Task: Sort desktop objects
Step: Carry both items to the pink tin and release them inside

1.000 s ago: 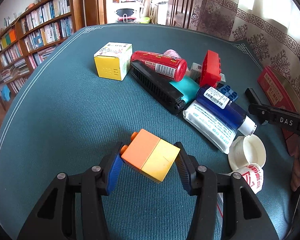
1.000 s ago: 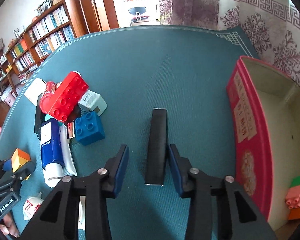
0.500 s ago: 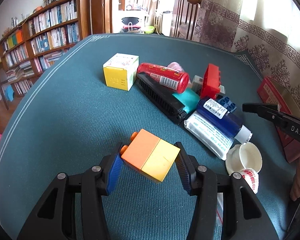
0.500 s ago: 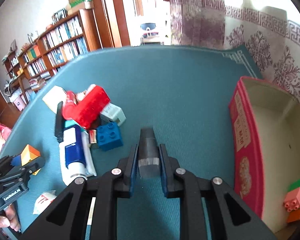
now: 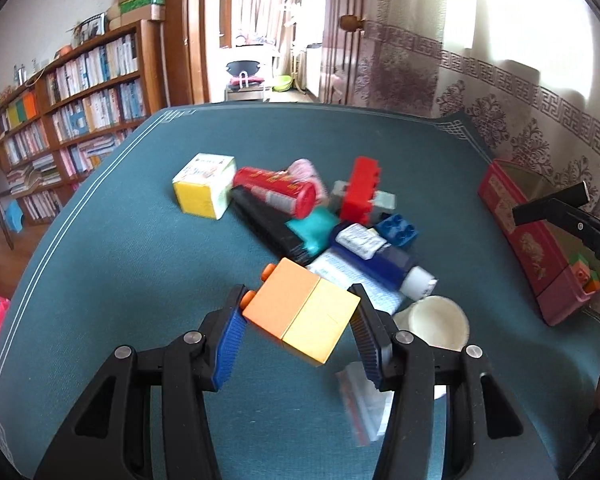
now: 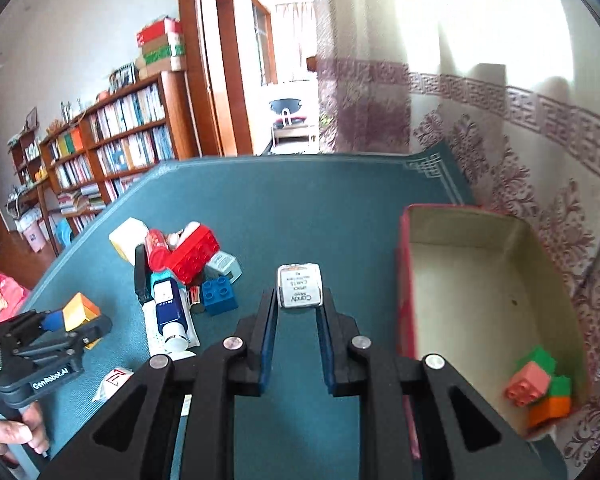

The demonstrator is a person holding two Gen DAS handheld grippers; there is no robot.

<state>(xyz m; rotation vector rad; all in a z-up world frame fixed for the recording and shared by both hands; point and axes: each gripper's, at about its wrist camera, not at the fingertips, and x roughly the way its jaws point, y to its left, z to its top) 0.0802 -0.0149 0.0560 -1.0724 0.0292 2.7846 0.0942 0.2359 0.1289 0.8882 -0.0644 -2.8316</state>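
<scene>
My left gripper (image 5: 300, 312) is shut on an orange and yellow block pair (image 5: 302, 310) and holds it above the teal tabletop (image 5: 120, 248). My right gripper (image 6: 298, 300) is shut on a slim black stick with a white labelled end (image 6: 299, 286), lifted off the table; it also shows in the left wrist view (image 5: 550, 204). A red box (image 6: 480, 288) stands open to the right with several toy blocks (image 6: 540, 384) in its near corner. The left gripper with its block shows in the right wrist view (image 6: 80, 314).
A pile lies mid-table: yellow-white carton (image 5: 204, 190), red tube (image 5: 278, 192), red brick (image 5: 360, 190), blue brick (image 5: 398, 230), black comb (image 5: 268, 226), blue-white tube (image 5: 380, 260), white cap (image 5: 434, 322), plastic packet (image 5: 364, 400). Bookshelves (image 5: 72, 92) stand beyond the left edge.
The right gripper closed on the black stick and lifted it, tilting it up toward the red box. The left gripper rose a little with the block pair still in it.
</scene>
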